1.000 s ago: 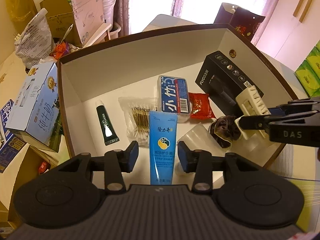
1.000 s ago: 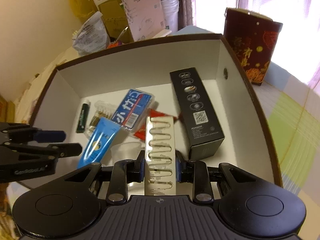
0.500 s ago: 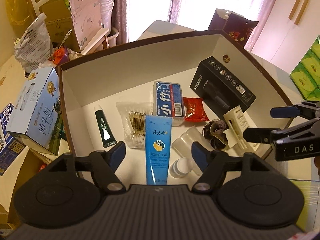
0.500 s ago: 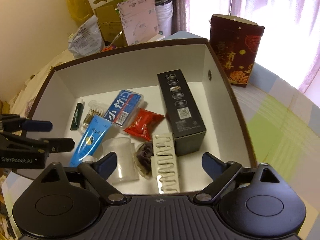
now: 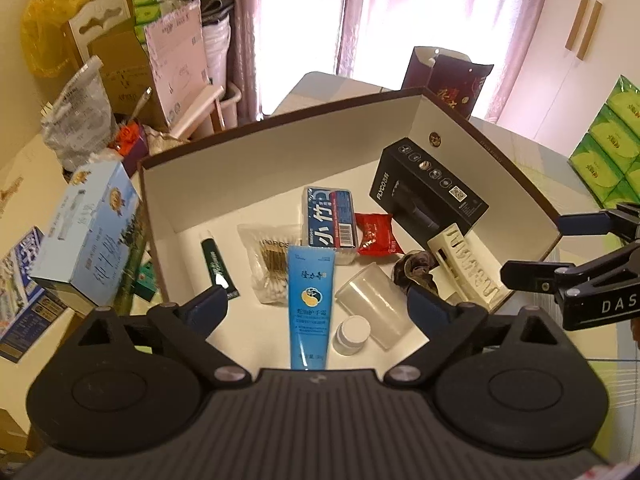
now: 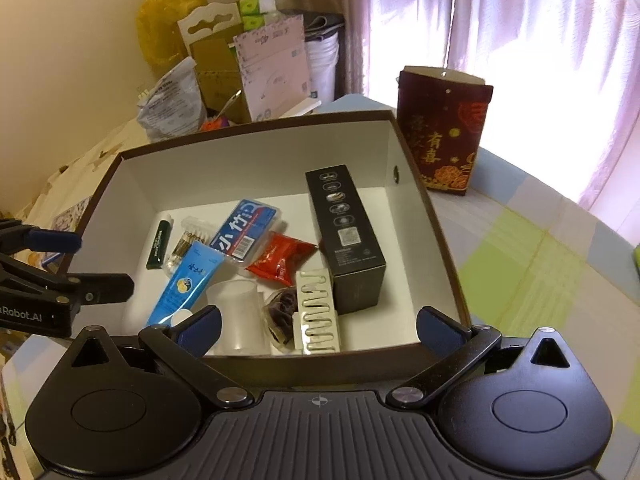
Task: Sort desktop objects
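Both tools hover above the near rim of the brown box (image 6: 256,126) — the left gripper (image 5: 318,306) with fingers spread wide, the right gripper (image 6: 318,328) just as wide, both empty. Inside lie the cream clip strip (image 6: 318,316) against the black carton (image 6: 344,236), the blue tube (image 5: 311,300) at near centre, the clear cup (image 5: 374,304) right of it — nothing is held.
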Action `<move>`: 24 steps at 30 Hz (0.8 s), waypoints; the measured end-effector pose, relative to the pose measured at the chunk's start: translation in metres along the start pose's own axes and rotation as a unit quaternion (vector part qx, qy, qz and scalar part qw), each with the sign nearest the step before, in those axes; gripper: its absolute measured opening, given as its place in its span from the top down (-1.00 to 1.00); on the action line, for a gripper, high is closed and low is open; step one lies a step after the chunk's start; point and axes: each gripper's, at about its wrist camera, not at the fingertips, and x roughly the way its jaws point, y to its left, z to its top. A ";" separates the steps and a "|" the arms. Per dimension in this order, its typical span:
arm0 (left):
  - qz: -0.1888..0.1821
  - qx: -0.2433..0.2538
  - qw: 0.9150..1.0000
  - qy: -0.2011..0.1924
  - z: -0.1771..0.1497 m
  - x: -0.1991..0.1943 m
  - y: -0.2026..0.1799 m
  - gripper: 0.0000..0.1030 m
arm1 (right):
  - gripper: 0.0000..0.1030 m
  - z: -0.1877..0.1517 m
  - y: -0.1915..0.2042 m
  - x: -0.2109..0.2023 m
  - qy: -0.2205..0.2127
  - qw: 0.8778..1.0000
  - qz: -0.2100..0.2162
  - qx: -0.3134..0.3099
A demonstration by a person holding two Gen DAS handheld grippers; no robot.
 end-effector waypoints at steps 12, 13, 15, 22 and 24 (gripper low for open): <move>0.006 -0.007 0.999 -0.045 -0.012 -0.049 -0.006 -0.94 | -0.96 -0.015 0.017 -0.038 -0.038 0.999 -0.017 -0.010; 0.007 -0.008 0.999 -0.046 -0.013 -0.052 -0.007 -0.94 | -0.96 -0.016 0.018 -0.042 -0.040 0.999 -0.017 -0.007; 0.013 -0.010 0.999 -0.048 -0.016 -0.060 -0.009 -0.94 | -0.96 -0.018 0.020 -0.050 -0.045 0.999 -0.016 -0.003; 0.023 -0.017 0.998 -0.049 -0.030 -0.086 -0.015 -0.94 | -0.96 -0.027 0.030 -0.074 -0.061 0.998 -0.010 -0.002; 0.024 -0.019 0.998 -0.049 -0.035 -0.094 -0.017 -0.94 | -0.96 -0.029 0.033 -0.080 -0.065 0.998 -0.004 -0.002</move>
